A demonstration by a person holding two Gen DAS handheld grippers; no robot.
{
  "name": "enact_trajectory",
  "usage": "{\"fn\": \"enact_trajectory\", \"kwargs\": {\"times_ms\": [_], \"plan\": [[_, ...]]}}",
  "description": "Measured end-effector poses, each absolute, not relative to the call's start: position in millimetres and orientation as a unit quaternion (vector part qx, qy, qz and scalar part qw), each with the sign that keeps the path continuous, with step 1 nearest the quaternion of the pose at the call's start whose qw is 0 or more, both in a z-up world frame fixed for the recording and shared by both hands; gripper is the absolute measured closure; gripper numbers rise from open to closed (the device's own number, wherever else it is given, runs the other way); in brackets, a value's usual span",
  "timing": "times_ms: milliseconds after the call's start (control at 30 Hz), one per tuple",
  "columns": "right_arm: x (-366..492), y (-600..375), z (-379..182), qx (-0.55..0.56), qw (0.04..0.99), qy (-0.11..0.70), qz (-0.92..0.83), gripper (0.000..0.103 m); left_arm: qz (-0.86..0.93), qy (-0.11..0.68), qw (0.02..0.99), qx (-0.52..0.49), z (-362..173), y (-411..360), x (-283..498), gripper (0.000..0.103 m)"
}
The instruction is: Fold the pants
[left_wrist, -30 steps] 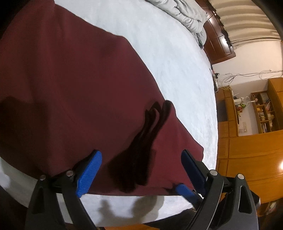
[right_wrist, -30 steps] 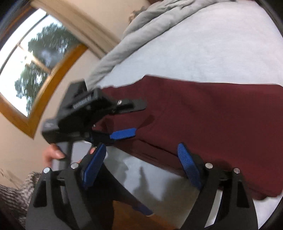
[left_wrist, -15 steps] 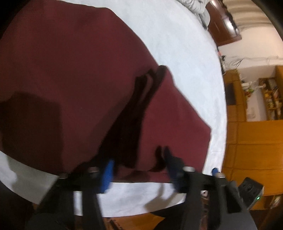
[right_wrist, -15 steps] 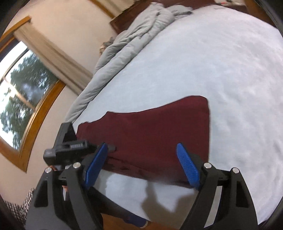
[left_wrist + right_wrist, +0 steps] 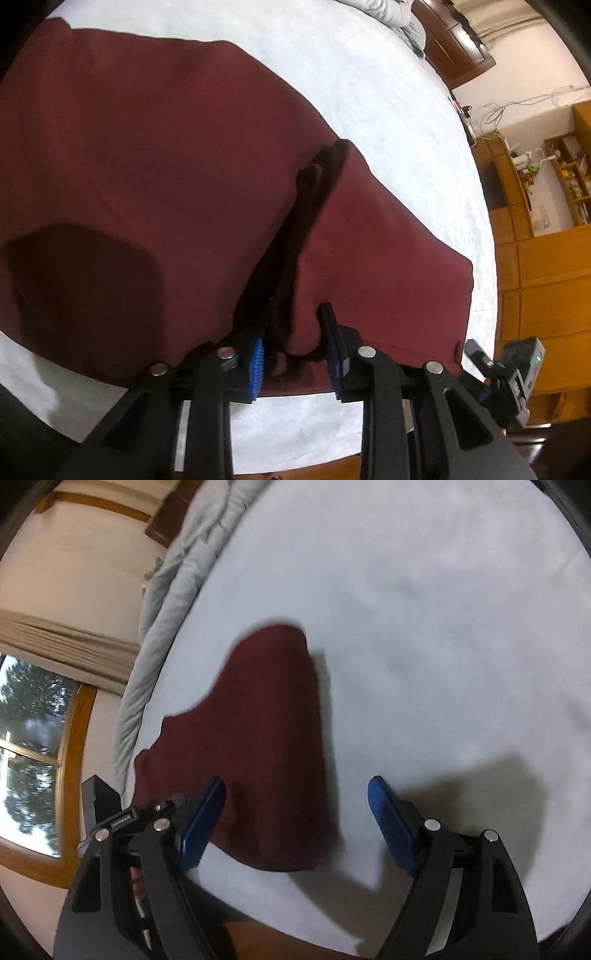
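Note:
The maroon pants point(image 5: 166, 166) lie flat on the white bed, near its front edge. My left gripper point(image 5: 295, 360) is shut on a bunched fold of the pants at their near edge; the cloth puckers up between the blue pads. In the right wrist view the pants point(image 5: 266, 746) lie ahead and left. My right gripper point(image 5: 295, 823) is open and empty, hovering over the pants' near right corner and the sheet. The left gripper's black body point(image 5: 122, 816) shows at the lower left of that view.
The white bed sheet point(image 5: 443, 627) spreads far to the right. A grey duvet point(image 5: 184, 565) is bunched along the headboard side. A window point(image 5: 33, 764) and a wall are on the left. Wooden cabinets and shelves point(image 5: 546, 236) stand past the bed's edge.
My left gripper came down onto the pants' near edge and closed on a fold of cloth. My right gripper swung right, from beside the left gripper toward the pants' right end, staying open.

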State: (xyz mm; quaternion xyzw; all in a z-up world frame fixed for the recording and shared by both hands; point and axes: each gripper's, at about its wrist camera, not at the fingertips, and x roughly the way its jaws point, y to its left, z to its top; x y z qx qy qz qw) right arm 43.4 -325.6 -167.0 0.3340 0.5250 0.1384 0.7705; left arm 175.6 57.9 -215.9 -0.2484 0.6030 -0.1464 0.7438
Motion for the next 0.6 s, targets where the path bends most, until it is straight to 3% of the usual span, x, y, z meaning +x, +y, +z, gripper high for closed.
{"fn": "enact_trajectory", "kwargs": {"times_ms": [67, 100, 167, 367, 467, 533, 600], "plan": [[45.8, -320.9, -174.0, 0.329, 0.767, 0.533, 0.143, 0.034, -0.146, 0.603, 0.743, -0.252, -216.0, 58.4, 176.8, 0.073], [47.4, -318.3, -172.5, 0.321, 0.768, 0.533, 0.151, 0.055, -0.146, 0.603, 0.743, -0.249, -214.3, 57.7, 177.2, 0.073], [47.5, -312.8, -164.7, 0.307, 0.773, 0.533, 0.157, 0.063, -0.145, 0.601, 0.753, -0.228, -208.0, 53.3, 175.3, 0.072], [51.8, -297.2, -169.5, 0.239, 0.789, 0.555, 0.110, 0.063, -0.145, 0.602, 0.758, -0.206, -210.9, 46.6, 178.6, 0.069], [48.3, -295.5, -159.0, 0.233, 0.796, 0.549, 0.102, 0.055, -0.156, 0.605, 0.751, -0.212, -205.8, 51.0, 180.2, 0.066], [41.2, -295.1, -142.4, 0.203, 0.815, 0.537, 0.076, 0.048, -0.158, 0.603, 0.753, -0.212, -196.1, 57.0, 178.9, 0.046], [35.4, -288.8, -119.2, 0.152, 0.840, 0.520, 0.037, 0.047, -0.152, 0.586, 0.766, -0.215, -179.2, 70.5, 172.7, 0.032]]}}
